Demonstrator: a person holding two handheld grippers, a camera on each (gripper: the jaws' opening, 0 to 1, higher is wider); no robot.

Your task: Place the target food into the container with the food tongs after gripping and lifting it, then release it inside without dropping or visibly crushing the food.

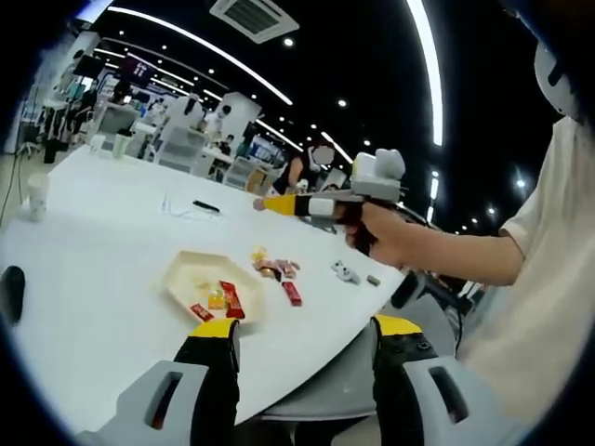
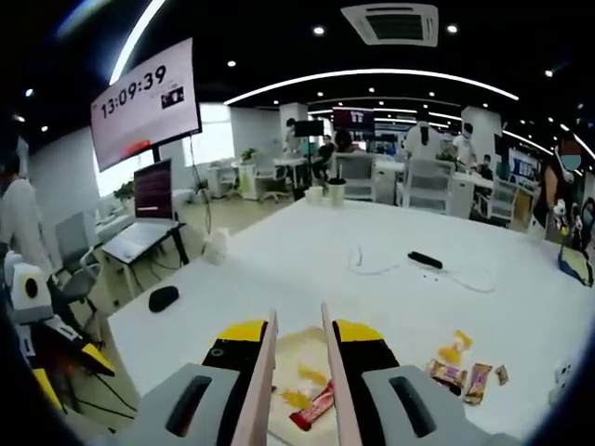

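Note:
A cream hexagonal tray [image 1: 182,275] lies on the white table [image 1: 112,232] and holds several small snack packs, one of them red [image 1: 231,299]. More wrapped snacks [image 1: 276,268] lie loose just beyond it. My left gripper [image 1: 307,325] is open and empty, hovering near the table's edge. A hand holds my right gripper [image 1: 284,205] above the loose snacks. In the right gripper view that gripper [image 2: 299,330] is shut on the food tongs [image 2: 264,381], whose two arms stand apart over the tray [image 2: 296,348] with nothing between them. A red pack [image 2: 312,409] lies below.
A black mouse [image 2: 163,297], a black pen-like object [image 2: 425,259], a thin cable [image 2: 372,265] and a cup [image 2: 216,246] are on the table. Small grey pieces [image 1: 346,272] lie near the table edge. Loose snacks [image 2: 456,372] lie right of the tray. Desks, chairs and people fill the background.

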